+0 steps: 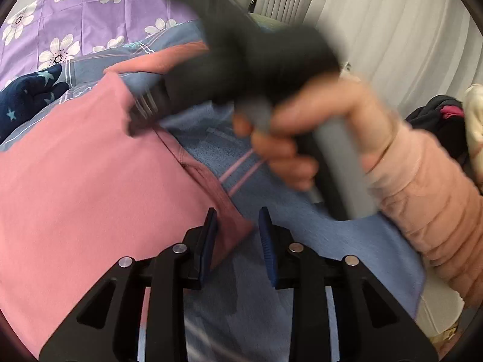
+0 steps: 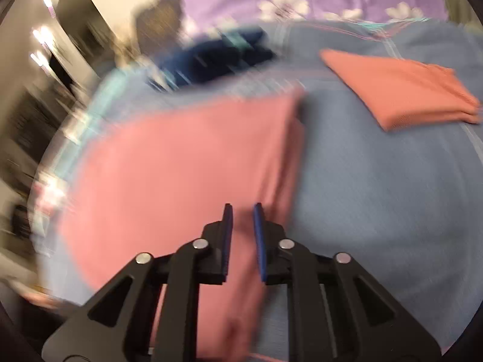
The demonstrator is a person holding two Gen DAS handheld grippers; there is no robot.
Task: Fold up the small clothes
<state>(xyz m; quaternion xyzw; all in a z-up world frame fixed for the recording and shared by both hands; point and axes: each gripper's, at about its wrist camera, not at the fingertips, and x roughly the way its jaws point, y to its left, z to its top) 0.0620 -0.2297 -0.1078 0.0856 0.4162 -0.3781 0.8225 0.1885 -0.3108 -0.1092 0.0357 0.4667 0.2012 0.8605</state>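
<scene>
Surface: bed [image 2: 377,211] with a blue cover; a purple flowered sheet [image 1: 90,21] lies at the far side.
Far-left item: dark blue star-print garment [image 1: 27,96], well apart from the work area.
Task item: pink garment [image 1: 75,181], spread flat on the bed and partly folded. Its doubled edge runs away from the cameras, so the long axis lies roughly along the pointing line of both tools.
Left gripper [image 1: 238,229]: fingers apart with nothing clamped. The near corner of the pink garment sits between and just under them; the left pad is over pink cloth, the right pad over the blue cover.
Right gripper [image 2: 243,226]: fingers almost together, a narrow gap showing. Pink cloth is visible in the gap, but blur prevents confirming a pinch. In the left wrist view this tool is a dark blur over the far end of the folded edge, held by the person's hand [image 1: 289,144] in a pink sleeve.
Finished item: folded orange-pink garment [image 2: 401,90], far right, apart from the pink one.
Key relation: the folded edge lies between the two tools; the left holds the near corner position, the right the far end.
Judgement: the next fold probably runs across that long axis.
</scene>
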